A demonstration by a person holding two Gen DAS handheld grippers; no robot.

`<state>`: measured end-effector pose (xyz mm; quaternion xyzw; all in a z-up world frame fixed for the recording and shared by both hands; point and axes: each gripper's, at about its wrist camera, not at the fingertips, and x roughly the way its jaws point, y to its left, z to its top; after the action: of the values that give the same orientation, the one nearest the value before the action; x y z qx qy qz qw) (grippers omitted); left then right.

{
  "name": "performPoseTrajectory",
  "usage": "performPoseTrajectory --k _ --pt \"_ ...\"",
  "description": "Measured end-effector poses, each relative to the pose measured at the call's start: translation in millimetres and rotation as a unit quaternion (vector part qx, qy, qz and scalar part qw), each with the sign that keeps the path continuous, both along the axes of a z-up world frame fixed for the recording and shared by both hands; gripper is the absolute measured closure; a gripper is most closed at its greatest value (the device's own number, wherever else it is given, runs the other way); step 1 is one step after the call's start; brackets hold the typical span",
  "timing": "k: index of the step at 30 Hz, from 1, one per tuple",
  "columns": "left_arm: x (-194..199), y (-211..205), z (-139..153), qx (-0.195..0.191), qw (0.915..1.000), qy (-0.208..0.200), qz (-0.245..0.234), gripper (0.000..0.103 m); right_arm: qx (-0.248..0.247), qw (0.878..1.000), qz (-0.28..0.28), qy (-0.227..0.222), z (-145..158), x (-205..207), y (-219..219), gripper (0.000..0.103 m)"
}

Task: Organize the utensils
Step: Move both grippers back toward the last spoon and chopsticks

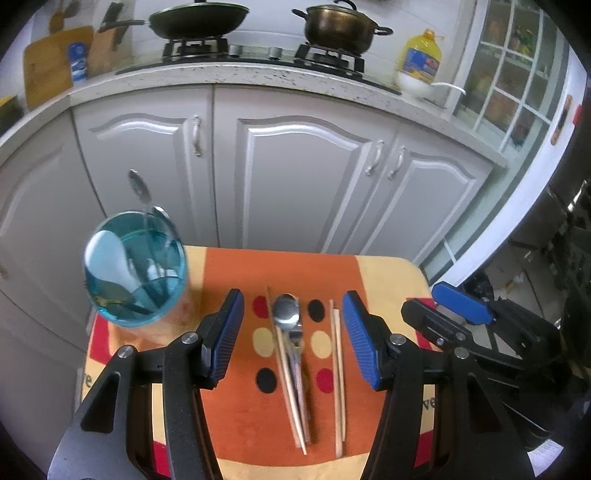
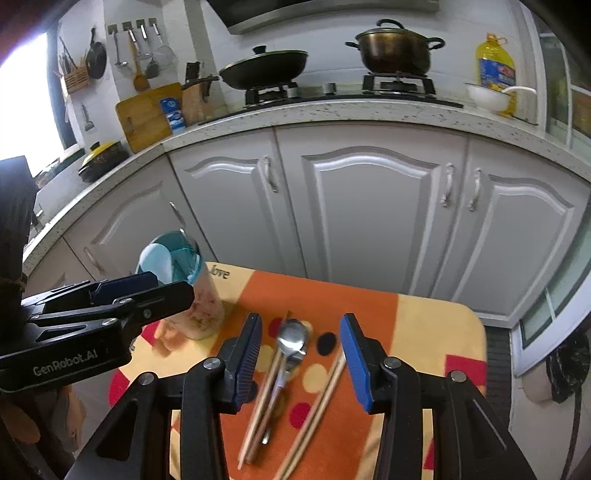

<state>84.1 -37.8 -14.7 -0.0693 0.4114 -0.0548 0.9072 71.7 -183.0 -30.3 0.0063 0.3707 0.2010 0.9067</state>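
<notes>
A metal spoon (image 1: 286, 314) lies on the orange cloth (image 1: 229, 273) with wooden chopsticks (image 1: 288, 380) beside it, and a second pair of chopsticks (image 1: 338, 373) lies to its right. A blue-rimmed holder cup (image 1: 135, 269) at the cloth's left holds a white spoon and several metal utensils. My left gripper (image 1: 293, 336) is open above the spoon and chopsticks, empty. My right gripper (image 2: 301, 360) is open above the same spoon (image 2: 293, 338) and chopsticks (image 2: 317, 406), empty. The cup (image 2: 192, 295) shows partly behind the left gripper's body in the right wrist view.
The cloth covers a small table (image 2: 476, 332) in front of grey cabinets (image 1: 295, 166). Behind, a counter holds a wok (image 1: 199, 20), a pot (image 1: 340, 27), an oil bottle (image 1: 421, 55) and a white bowl (image 1: 417, 85). The other gripper's body (image 1: 480, 328) sits at the right.
</notes>
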Motion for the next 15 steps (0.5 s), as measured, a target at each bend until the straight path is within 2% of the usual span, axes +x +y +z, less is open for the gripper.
performPoseTrajectory --k 9,15 --pt "14.3 -9.5 -16.5 -0.011 0.9997 0.019 -0.011 0.048 0.0 1.0 -0.023 0.02 -16.7 7.1 -23.6 0.061" --pt "25.6 5.2 -43.7 -0.044 0.9974 0.056 -0.001 0.048 0.007 0.998 -0.009 0.061 -52.1 18.6 -27.5 0.06"
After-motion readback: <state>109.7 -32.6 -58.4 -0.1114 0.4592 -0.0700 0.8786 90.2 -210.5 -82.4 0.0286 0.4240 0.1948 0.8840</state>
